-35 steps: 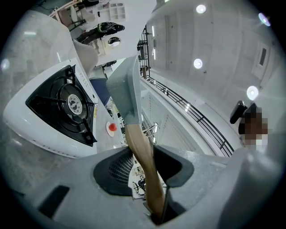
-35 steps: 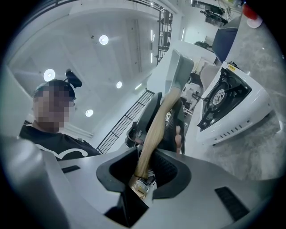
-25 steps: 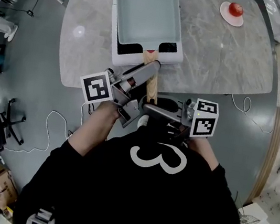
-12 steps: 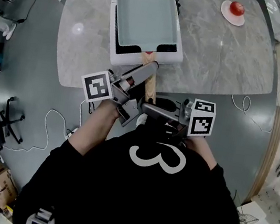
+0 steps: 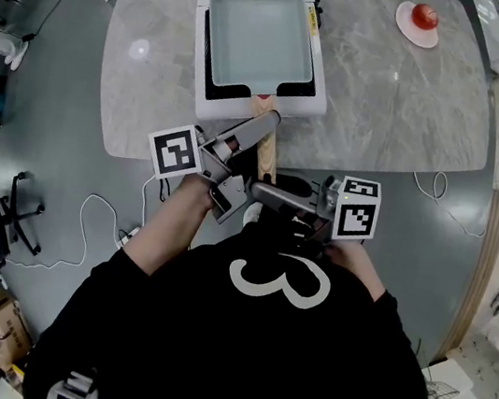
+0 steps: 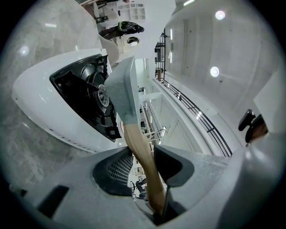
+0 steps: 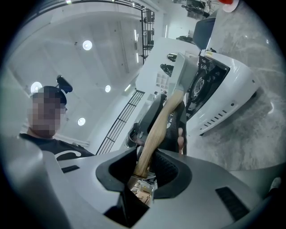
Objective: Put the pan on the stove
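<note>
Left claw and right claw both clamp the wooden handle, likely steadying the square pan over the stove.

From above, the pan hides most of the stove, and I cannot tell whether they touch. The handle vanishes at its near end under my left gripper and right gripper. 1 red thing near the far right corner of the tabletop is too small to name.
</note>
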Demonstrator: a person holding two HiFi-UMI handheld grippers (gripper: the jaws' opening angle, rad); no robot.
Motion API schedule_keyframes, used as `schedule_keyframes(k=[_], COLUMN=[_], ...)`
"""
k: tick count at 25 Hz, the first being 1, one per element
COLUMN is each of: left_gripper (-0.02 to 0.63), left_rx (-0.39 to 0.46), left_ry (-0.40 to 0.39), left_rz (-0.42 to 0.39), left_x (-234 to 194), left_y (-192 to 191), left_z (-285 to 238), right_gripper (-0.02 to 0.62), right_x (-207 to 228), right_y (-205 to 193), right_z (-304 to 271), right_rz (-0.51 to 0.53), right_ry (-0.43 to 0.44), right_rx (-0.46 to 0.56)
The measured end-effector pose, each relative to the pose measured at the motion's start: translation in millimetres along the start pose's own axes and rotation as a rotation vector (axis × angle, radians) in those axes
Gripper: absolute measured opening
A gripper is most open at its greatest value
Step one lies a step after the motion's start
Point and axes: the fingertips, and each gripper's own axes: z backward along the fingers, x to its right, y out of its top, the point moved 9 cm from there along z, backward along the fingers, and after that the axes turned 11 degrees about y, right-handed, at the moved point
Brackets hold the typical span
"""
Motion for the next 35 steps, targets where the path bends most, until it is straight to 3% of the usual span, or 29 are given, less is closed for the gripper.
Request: schedule_keyframes(k=[23, 35], left_gripper=[0.166, 0.169], left_rx=[-0.026, -0.022], left_ry=[0.025, -0.002], left_rz=[0.053, 0.078], left_x=[-20, -25], left_y=[9, 9], left_z=[-9, -10], right_gripper=[0.103, 0.104], right_x=[14, 16], right_y=[8, 4], right_z=[-3, -3], right_rz=[-0.053, -0.043], right_ry=[-0.033, -0.049], right_rx=[0.017, 0.027])
